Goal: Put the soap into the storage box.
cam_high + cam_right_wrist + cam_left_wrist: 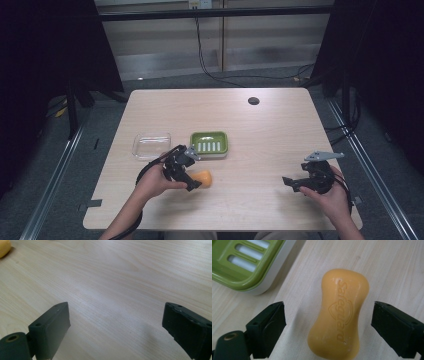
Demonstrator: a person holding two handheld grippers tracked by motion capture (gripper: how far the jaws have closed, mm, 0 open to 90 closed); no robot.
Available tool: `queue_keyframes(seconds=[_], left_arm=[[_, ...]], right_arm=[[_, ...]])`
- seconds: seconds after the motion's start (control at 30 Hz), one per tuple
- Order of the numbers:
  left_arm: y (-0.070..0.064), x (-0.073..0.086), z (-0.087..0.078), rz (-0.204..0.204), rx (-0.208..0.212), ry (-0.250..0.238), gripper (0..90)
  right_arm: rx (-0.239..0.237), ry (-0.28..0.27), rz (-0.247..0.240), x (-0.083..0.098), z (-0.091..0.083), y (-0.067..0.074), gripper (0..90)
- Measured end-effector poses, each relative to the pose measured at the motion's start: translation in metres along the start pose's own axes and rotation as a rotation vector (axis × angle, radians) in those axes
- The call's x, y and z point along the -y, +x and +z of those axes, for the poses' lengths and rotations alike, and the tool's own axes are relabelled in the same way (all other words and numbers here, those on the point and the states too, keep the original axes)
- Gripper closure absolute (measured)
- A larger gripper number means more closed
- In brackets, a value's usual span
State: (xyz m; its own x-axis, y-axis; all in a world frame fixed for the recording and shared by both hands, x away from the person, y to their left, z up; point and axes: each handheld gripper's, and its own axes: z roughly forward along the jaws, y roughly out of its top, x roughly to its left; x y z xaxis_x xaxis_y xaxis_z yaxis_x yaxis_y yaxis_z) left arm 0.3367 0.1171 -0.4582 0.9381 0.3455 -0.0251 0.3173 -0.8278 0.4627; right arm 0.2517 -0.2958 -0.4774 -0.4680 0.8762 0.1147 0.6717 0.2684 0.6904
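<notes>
There, on the pale wooden desk (260, 135), an orange bar of soap (339, 315) lay flat at the near left, just on the near side of a green soap dish (209, 143). The person's left hand (152, 182) held the left gripper (192, 183) low over the bar. In the left gripper view its two black fingers (268, 328) stood apart, one on either side of the soap, with a strip of bare wood showing between each pad and the bar, so nothing was clamped. The soap carried a stamped brand name and a shield mark on its upper face, and its long axis ran along the line of the gripper.

The green dish had a slotted white insert and sat near the middle of the desk. Just to its left lay a clear plastic lid or tray (151, 145), close by but apart from it. A small dark round fitting (253, 101) sat at the far side of the desk.

At the near right, well apart from the soap, the right hand (332, 192) held the right gripper (289, 182) just above bare wood. Its fingers (50, 327) were spread wide too, with nothing between them. In the right gripper view, the tip of the soap peeked in at the far left corner.
</notes>
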Motion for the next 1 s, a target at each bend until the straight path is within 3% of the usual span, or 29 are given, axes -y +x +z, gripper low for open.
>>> queue_keyframes(seconds=[0.27, 0.3, 0.47, 0.5, 0.6, 0.63, 0.7, 0.73, 0.8, 0.83, 0.9, 1.0], left_arm=[[-0.003, -0.013, 0.004, 0.069, 0.034, 0.067, 20.4], [-0.004, -0.013, 0.006, 0.054, 0.035, 0.062, 21.4], [-0.005, -0.013, 0.009, 0.062, 0.048, 0.068, 32.2], [-0.005, -0.014, 0.010, 0.087, 0.051, 0.084, 34.0], [-0.005, -0.014, 0.012, 0.085, 0.058, 0.094, 36.4], [-0.006, -0.014, 0.014, 0.064, 0.066, 0.093, 38.2], [-0.005, -0.014, 0.015, 0.071, 0.069, 0.103, 38.6], [-0.003, -0.015, 0.015, 0.098, 0.079, 0.146, 39.3], [-0.004, -0.015, 0.018, 0.079, 0.074, 0.150, 39.4], [-0.004, -0.015, 0.018, 0.093, 0.081, 0.164, 39.7], [-0.005, -0.016, 0.019, 0.068, 0.080, 0.161, 40.1], [-0.004, -0.017, 0.020, 0.076, 0.084, 0.185, 40.9]], right_arm=[[-0.009, 0.007, -0.012, -0.001, 0.002, 0.003, 7.4], [-0.006, 0.012, -0.008, -0.002, 0.002, 0.004, 7.4], [-0.011, 0.011, -0.020, -0.002, 0.002, 0.004, 7.5], [-0.012, 0.012, -0.021, -0.002, 0.002, 0.004, 7.8], [-0.008, 0.012, -0.025, -0.002, 0.002, 0.005, 8.1], [-0.016, 0.019, -0.015, -0.003, 0.002, 0.005, 8.1], [-0.016, 0.011, -0.023, -0.003, 0.002, 0.005, 8.1], [-0.020, 0.013, -0.023, -0.003, 0.003, 0.006, 8.2], [-0.021, 0.016, -0.023, -0.003, 0.003, 0.006, 8.5], [-0.022, 0.016, -0.024, -0.003, 0.003, 0.006, 8.6], [-0.023, 0.021, -0.029, -0.003, 0.003, 0.006, 8.7], [-0.024, 0.022, -0.033, -0.003, 0.003, 0.006, 8.7]])
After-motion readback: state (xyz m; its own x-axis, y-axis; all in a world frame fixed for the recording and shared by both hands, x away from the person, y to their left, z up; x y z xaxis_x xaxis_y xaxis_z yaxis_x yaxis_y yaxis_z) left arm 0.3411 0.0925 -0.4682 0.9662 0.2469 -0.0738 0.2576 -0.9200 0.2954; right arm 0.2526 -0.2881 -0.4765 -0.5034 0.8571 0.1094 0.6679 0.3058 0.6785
